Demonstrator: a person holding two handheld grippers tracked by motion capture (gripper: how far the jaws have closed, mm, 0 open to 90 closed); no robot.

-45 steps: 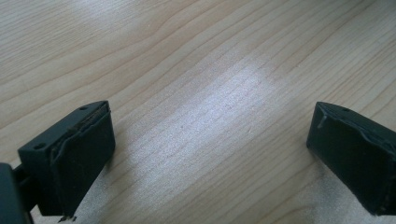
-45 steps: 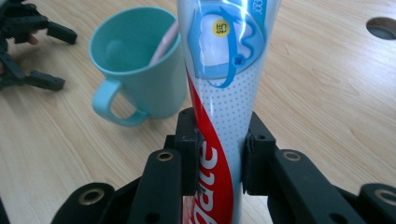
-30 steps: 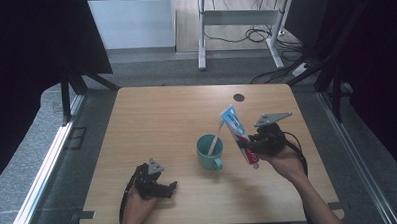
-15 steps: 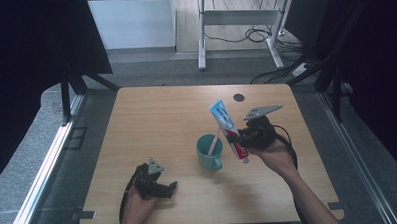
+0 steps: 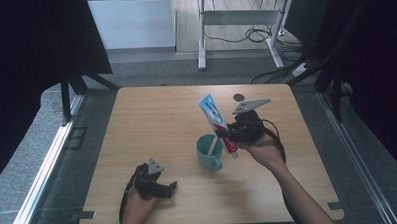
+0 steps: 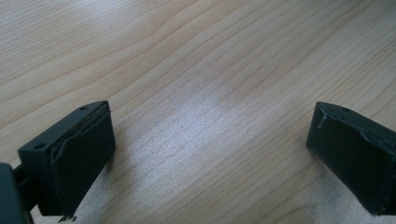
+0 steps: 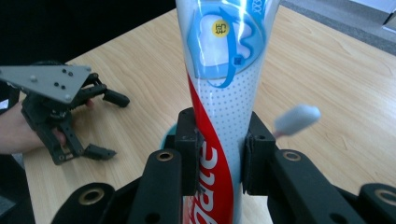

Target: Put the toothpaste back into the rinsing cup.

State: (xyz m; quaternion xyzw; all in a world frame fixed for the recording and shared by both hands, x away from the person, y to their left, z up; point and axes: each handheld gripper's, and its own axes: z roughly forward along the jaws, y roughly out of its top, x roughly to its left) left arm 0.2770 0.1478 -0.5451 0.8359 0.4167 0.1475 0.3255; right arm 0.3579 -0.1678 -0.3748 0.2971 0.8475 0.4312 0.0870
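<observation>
1 toothpaste tube [image 5: 216, 123], 1 teal cup [image 5: 209, 152], 1 toothbrush [image 7: 297, 119], 2 hand-held grippers

Wooden counter [image 5: 152, 123], light woodgrain, one small dark round spot [image 5: 239, 96] near its far edge. Grey carpeted floor [image 5: 150, 66] all around. Past the far edge: a white-framed desk leg [image 5: 201, 47] with a loose bundle of black cables [image 5: 254, 35] on the floor behind it, pale wall panel [image 5: 131, 24] to the left of that. Black curtains [image 5: 34, 42] close in both sides. A metal rail [image 5: 43, 167] runs along the floor left of the counter, with black stand legs [image 5: 66, 96] beside it.
</observation>
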